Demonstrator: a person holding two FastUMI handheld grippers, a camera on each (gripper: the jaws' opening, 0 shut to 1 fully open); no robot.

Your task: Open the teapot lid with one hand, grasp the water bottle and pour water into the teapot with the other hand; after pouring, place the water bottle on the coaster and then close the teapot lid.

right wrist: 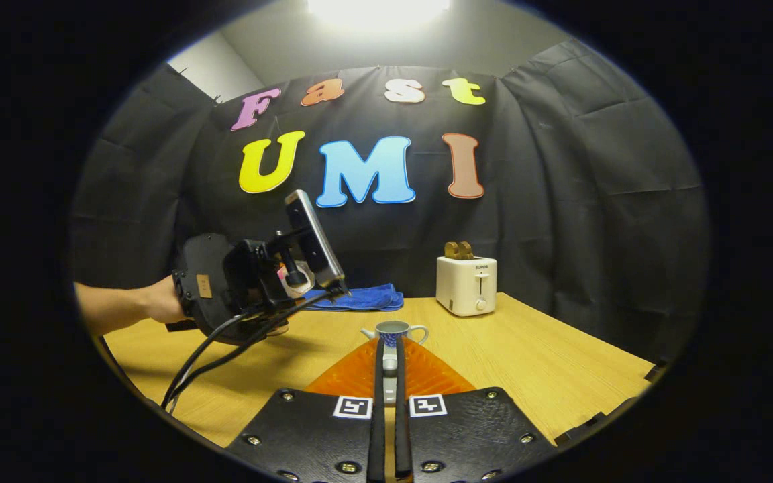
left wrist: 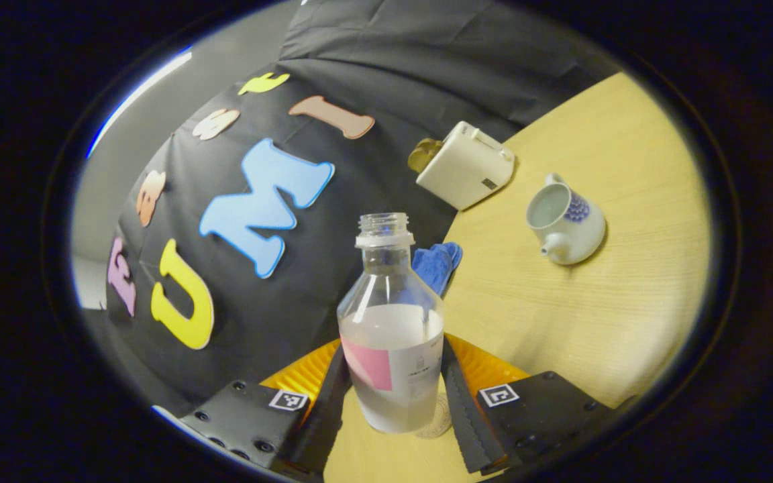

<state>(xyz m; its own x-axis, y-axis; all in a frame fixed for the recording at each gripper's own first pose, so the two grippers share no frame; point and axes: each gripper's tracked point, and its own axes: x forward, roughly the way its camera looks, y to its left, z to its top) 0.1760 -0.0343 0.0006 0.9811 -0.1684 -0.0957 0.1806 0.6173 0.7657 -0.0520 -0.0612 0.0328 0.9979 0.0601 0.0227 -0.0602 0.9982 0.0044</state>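
We worked at a wooden bench (right wrist: pixel 507 362) in a black-draped booth.
The left hand-held gripper (left wrist: pixel 393 396) clasped the water bottle (left wrist: pixel 391 335); the right hand-held gripper (right wrist: pixel 390 402) pinched the teapot lid (right wrist: pixel 390 363).

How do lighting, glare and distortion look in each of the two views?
Left gripper view: strong fisheye tilt, the table edge bows; the water bottle is sharp, with even light. Right gripper view: an overhead lamp blows out at the top; the left gripper casts a soft shadow on the table; the teapot is sharp.
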